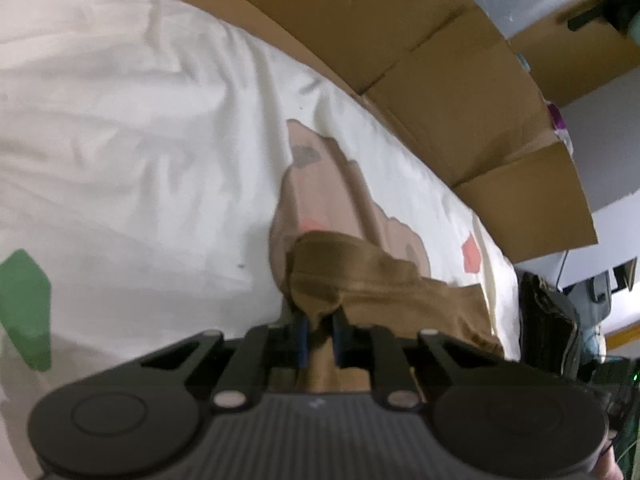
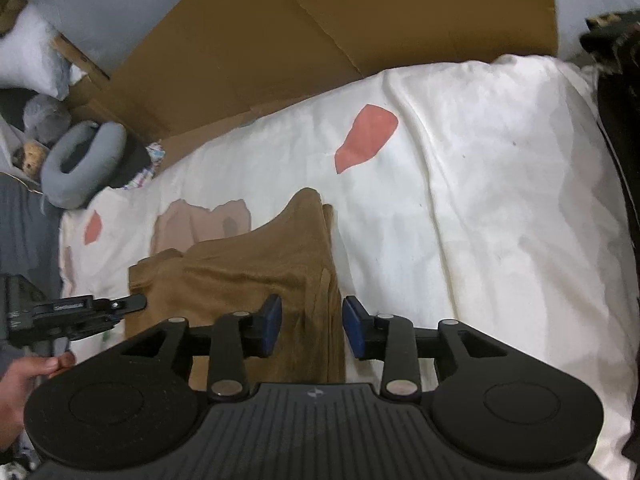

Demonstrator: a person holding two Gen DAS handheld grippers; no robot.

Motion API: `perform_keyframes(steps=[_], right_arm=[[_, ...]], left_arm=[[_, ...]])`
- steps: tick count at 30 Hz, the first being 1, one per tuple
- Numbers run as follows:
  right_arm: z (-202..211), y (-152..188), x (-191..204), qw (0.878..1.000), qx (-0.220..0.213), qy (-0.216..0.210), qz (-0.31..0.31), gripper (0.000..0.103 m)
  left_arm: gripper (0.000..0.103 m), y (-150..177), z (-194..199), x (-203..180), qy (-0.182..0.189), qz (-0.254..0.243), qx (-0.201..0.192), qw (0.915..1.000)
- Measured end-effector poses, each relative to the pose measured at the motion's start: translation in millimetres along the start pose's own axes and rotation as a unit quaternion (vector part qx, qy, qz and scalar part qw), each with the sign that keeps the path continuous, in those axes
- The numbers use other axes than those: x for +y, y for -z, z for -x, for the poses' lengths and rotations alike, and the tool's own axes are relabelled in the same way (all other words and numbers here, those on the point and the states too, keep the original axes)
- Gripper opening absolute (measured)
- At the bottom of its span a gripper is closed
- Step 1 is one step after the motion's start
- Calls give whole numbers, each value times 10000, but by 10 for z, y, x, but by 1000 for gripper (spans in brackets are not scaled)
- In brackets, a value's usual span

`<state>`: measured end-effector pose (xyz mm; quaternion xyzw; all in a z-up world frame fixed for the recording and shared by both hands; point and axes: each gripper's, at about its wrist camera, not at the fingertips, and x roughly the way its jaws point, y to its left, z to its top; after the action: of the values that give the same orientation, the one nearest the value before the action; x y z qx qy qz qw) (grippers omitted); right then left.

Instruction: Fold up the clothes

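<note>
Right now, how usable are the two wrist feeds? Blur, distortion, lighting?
Left wrist view: soft throughout, motion-smeared; the brown garment pinched in the left gripper lacks crisp edges, cardboard bows from fisheye. Right wrist view: sharper; the right gripper and sheet wrinkles read clearly, corners vignette dark. Lighting dim and warm, no glare.

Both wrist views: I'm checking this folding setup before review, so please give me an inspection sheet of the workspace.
Surface: white bedsheet with coral, green and tan patches, wrinkled.
Job's things: brown garment, partly folded, bunched at its left end.
Clutter: grey neck pillow and plush toy at the bed's far left corner.
Grippers: left gripper shut on the brown garment's edge; right gripper open, fingers either side of the garment, not pressing.
Cables: nothing seen.
Surroundings: flattened cardboard along the bed's far side; dark fabric at the right edge.
</note>
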<state>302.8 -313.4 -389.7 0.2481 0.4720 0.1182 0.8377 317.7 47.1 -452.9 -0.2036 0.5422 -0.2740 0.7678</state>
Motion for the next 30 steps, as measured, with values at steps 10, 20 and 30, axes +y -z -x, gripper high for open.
perform_keyframes(steps=[10,20,30], right_arm=[[-114,124,-300,9969,407,-381,-550,41],[-457,-2,-217,9932,706,-674,-631,28],[-279,-16,-419,9894,507,-886,-1033,37]], left_arm=[[46,55,70,96,182,164,135,9996],[46,172,45,179,536,394,354,9972],[48,285,115,264,803,642,495,9935]])
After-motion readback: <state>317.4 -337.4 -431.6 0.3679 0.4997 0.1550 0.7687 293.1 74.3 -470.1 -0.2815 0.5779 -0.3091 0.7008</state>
